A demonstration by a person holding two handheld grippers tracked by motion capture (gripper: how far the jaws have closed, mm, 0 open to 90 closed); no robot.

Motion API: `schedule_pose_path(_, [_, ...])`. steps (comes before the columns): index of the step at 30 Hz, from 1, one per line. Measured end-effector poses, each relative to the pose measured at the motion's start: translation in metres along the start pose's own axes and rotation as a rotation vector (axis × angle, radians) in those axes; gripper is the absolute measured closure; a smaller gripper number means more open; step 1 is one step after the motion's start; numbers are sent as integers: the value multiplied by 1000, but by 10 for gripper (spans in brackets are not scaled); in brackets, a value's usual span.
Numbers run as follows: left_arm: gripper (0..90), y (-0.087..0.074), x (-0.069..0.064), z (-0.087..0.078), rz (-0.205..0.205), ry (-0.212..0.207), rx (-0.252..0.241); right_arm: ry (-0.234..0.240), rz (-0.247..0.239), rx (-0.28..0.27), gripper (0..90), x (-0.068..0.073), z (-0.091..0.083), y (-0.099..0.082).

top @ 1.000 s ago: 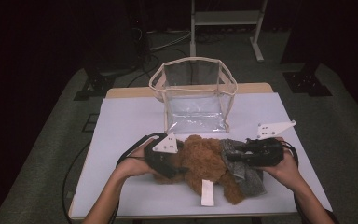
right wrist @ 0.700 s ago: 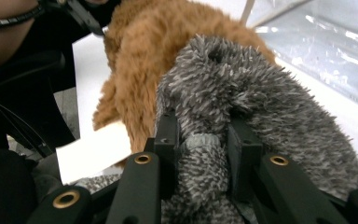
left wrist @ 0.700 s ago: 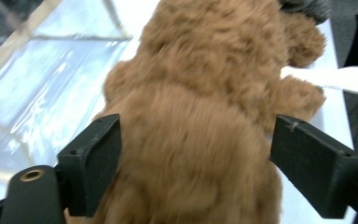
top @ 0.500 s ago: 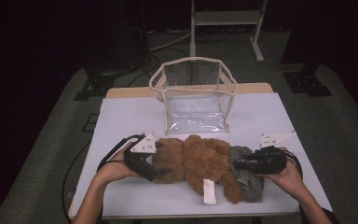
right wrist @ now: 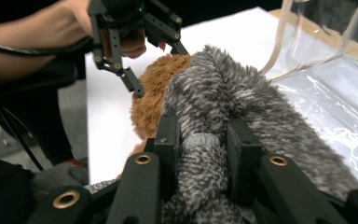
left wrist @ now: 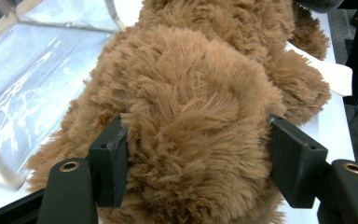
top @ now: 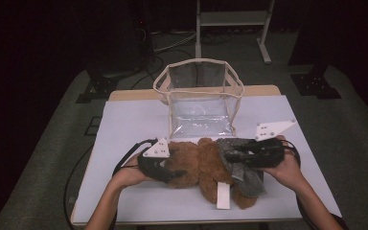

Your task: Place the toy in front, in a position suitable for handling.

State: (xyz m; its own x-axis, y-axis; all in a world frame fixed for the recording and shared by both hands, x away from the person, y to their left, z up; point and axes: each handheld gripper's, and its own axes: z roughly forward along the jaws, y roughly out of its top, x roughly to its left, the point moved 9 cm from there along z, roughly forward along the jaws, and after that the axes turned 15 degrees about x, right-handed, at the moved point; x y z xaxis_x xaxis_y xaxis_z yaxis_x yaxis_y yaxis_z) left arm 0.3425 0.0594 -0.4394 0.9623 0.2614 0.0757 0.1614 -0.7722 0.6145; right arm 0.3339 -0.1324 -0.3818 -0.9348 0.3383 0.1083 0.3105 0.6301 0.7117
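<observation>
Left tool [top: 170, 173] low on the table [top: 124, 124], at the left end of the brown plush bear [top: 199, 163], held in the left hand [top: 132, 172]. Jaws just closing in, now set on either flank of a rounded lump of brown fur, pads pressed into the pile in the left gripper view [left wrist: 196, 154]. White plate atop the tool, black cable looping back toward the table's near edge.

Bear lying flat across the near half of the table, just in front of the clear bag [top: 199, 98]. White label [top: 224, 195] hanging from the bear's near side, flat on the table.

Clear bag upright behind the bear, cream-trimmed rim open at the top, see-through walls, its front wall close to the bear's back.

Grey knitted cloth [top: 242, 165] draped over the right end of the bear, reaching down to the bear's near right corner.

Right tool [top: 230, 155] over the bear's right end, gripped by the right hand [top: 282, 165], jaws drawn narrow and clamped on a fold of the grey cloth, seen close in the right gripper view [right wrist: 200, 154]. In that same view, left tool [right wrist: 161, 65] beyond the bear's far side, fingers [right wrist: 130, 44] wrapped round its body.
</observation>
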Motion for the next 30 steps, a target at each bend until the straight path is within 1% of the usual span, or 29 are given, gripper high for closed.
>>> schedule_pose_path(2, [307, 2, -1, 1, 10, 7, -2, -3, -8, 28, 691, -1, 10, 3])
schedule_pose_path(4, [295, 1, 0, 0, 14, 14, -2, -22, -10, 60, 691, -7, 19, -1])
schedule_pose_path(5, [285, 0, 1, -1, 14, 19, -1, -21, -2, 60, 692, -10, 20, -2])
schedule_pose_path(6, [273, -1, 3, -3, 18, 27, -5, -16, 13, 55, 694, -13, 19, -5])
schedule_pose_path(7, [251, -1, 3, -3, 18, 27, -5, -16, 13, 55, 694, -13, 19, -5])
schedule_pose_path(8, [225, -2, 6, -6, 17, 39, -7, -13, 38, 47, 696, -19, 17, -12])
schedule_pose_path(9, [213, -3, 8, -7, 17, 49, -9, -14, 42, 44, 696, -20, 17, -15])
schedule_pose_path(11, [201, -6, 12, -9, 7, 51, -15, -16, 56, 45, 697, -22, 14, -21])
schedule_pose_path(12, [202, -6, 12, -9, 7, 51, -15, -16, 56, 45, 697, -22, 14, -21])
schedule_pose_path(13, [222, -9, 13, -7, -12, 32, -23, -19, 64, 47, 696, -22, 10, -24])
schedule_pose_path(14, [250, -9, 12, -6, -12, 21, -32, -20, 67, 52, 696, -22, 9, -24])
schedule_pose_path(16, [310, -9, 11, -4, -7, 23, -33, -26, 53, 64, 695, -20, 9, -20])
schedule_pose_path(18, [336, -7, 10, -4, -6, 22, -37, -34, 30, 83, 694, -16, 11, -13])
schedule_pose_path(22, [352, -2, 7, -2, 2, 23, -44, -33, -11, 115, 694, -11, 24, 4])
schedule_pose_path(23, [352, -1, 6, -2, 4, 23, -45, -28, -17, 120, 694, -11, 27, 7])
schedule_pose_path(24, [352, -1, 6, -2, 4, 23, -45, -28, -17, 120, 694, -11, 27, 7])
schedule_pose_path(25, [352, 1, 5, -1, 10, 23, -45, -3, -31, 132, 693, -7, 39, 15])
schedule_pose_path(27, [351, 3, 2, 1, 13, 19, -50, 24, -48, 142, 693, -2, 51, 21])
schedule_pose_path(28, [350, 3, 2, 1, 13, 19, -50, 31, -56, 148, 692, 0, 55, 22])
schedule_pose_path(29, [346, 3, 1, 2, 15, 23, -45, 32, -75, 164, 692, 2, 62, 23])
schedule_pose_path(30, [344, 2, 2, 2, 19, 27, -40, 33, -81, 171, 692, 3, 64, 23])
